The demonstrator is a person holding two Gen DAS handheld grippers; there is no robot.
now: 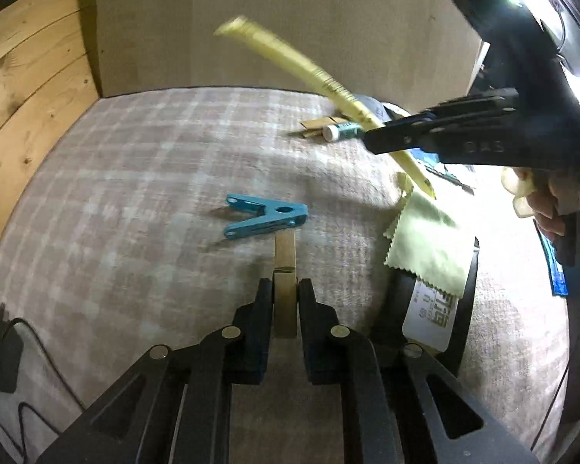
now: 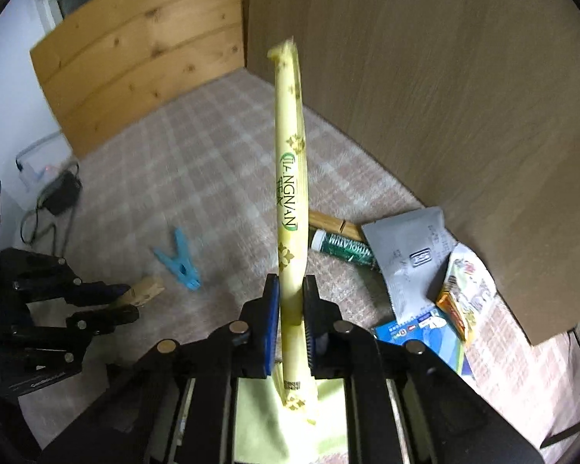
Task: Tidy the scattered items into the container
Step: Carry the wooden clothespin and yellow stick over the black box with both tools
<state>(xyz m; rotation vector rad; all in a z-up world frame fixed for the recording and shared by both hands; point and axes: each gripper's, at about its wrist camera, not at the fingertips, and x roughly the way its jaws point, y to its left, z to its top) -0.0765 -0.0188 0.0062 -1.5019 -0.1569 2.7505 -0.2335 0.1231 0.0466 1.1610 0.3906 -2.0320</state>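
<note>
My left gripper (image 1: 285, 284) is shut on a plain wooden clothespin (image 1: 285, 255) that sticks out forward over the plaid blanket. A blue clothespin (image 1: 265, 216) lies just beyond it. My right gripper (image 2: 290, 290) is shut on a long yellow tea stick packet (image 2: 290, 178), which points up and away. In the left wrist view the right gripper (image 1: 375, 133) holds that packet (image 1: 309, 65) at the upper right. In the right wrist view the left gripper (image 2: 129, 301) sits at the left with its clothespin (image 2: 147, 289), near the blue clothespin (image 2: 179, 261).
A green lip balm tube (image 2: 344, 249) and a second wooden clothespin (image 2: 330, 224) lie by a grey pouch (image 2: 410, 247) and snack packets (image 2: 464, 290). A yellow-green cloth (image 1: 425, 232) rests on a dark curved rim (image 1: 468, 309). A charger (image 2: 60, 193) lies at the left. Wooden panels wall the far side.
</note>
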